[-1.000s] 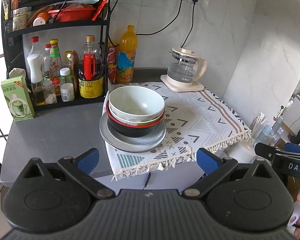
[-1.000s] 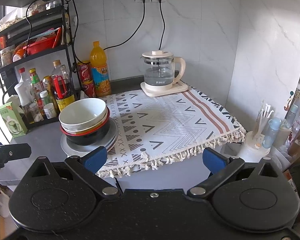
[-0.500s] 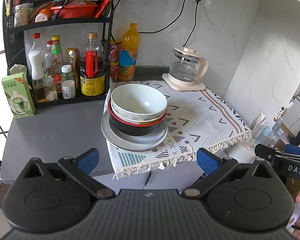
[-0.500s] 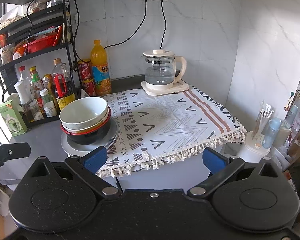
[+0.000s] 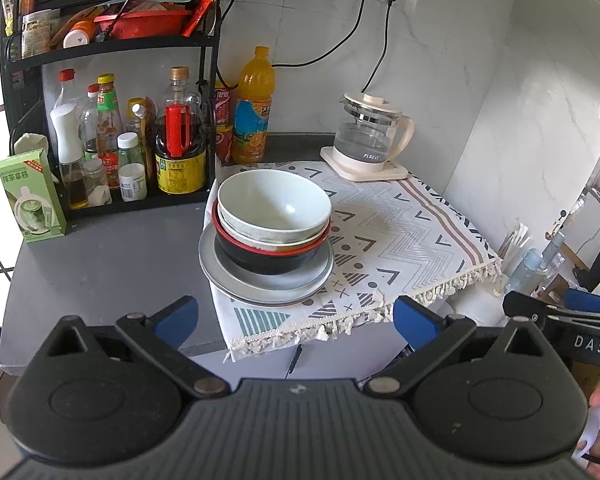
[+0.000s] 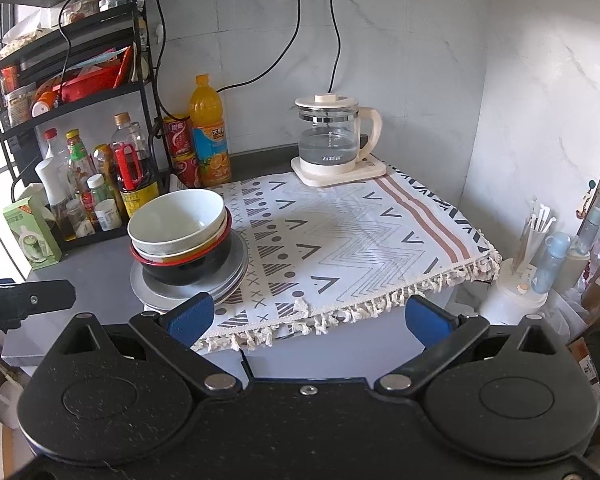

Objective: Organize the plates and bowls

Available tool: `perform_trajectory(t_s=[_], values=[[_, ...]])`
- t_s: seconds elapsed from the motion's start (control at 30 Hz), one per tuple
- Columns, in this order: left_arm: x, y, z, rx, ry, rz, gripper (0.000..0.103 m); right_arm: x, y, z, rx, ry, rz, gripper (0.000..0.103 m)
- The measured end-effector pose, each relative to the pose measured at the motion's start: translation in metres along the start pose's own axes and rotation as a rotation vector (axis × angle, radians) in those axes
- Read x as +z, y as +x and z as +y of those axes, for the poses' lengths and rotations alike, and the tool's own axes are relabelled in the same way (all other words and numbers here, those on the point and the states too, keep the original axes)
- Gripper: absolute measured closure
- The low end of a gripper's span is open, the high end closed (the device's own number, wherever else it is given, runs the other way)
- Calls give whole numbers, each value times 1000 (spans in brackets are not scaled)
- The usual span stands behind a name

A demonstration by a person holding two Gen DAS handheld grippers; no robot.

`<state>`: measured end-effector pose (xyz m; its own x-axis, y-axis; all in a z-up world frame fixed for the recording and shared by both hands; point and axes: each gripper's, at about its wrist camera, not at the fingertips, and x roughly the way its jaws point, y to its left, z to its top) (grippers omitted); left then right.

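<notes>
The stack of bowls (image 5: 274,216) sits at centre frame in the left wrist view, nested on grey plates (image 5: 266,282) at the left edge of a patterned, fringed cloth (image 5: 384,240) that covers the right part of a dark grey tabletop (image 5: 100,264). Three bowls show: a pale one on top, a second rim beneath it, and a black bowl with a red rim at the bottom; at least two plates lie under them. White marble-look tiles line the corner walls, with two plugs in sockets at upper centre. A glass kettle (image 5: 370,136) stands at the cloth's far end, an orange drink bottle (image 5: 254,108) beside a black rack (image 5: 112,48) crowded with bottles. The left gripper (image 5: 296,316) and right gripper (image 6: 308,316) both hover short of the tabletop, fingers spread wide and empty.
</notes>
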<state>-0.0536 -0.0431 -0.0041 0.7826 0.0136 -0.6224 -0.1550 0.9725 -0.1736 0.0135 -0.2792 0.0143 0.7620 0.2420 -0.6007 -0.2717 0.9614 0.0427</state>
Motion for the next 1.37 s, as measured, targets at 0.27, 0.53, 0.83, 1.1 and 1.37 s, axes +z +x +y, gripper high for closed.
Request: perform_trajectory(t_s=[0.27, 0.53, 0.83, 1.1, 1.37], values=[[-2, 4, 0, -13, -4, 16, 1, -1, -1, 4, 8, -8, 8, 0], [0, 8, -2, -20, 5, 19, 1, 0, 1, 3, 6, -4, 18, 0], [-1, 14, -1, -26, 5, 27, 1, -1, 9, 4, 1, -4, 39, 0], [-1, 18, -1, -25, 6, 33, 1, -2, 13, 3, -1, -1, 48, 0], [-3, 21, -4, -26, 8, 40, 1, -4, 13, -4, -9, 1, 59, 0]])
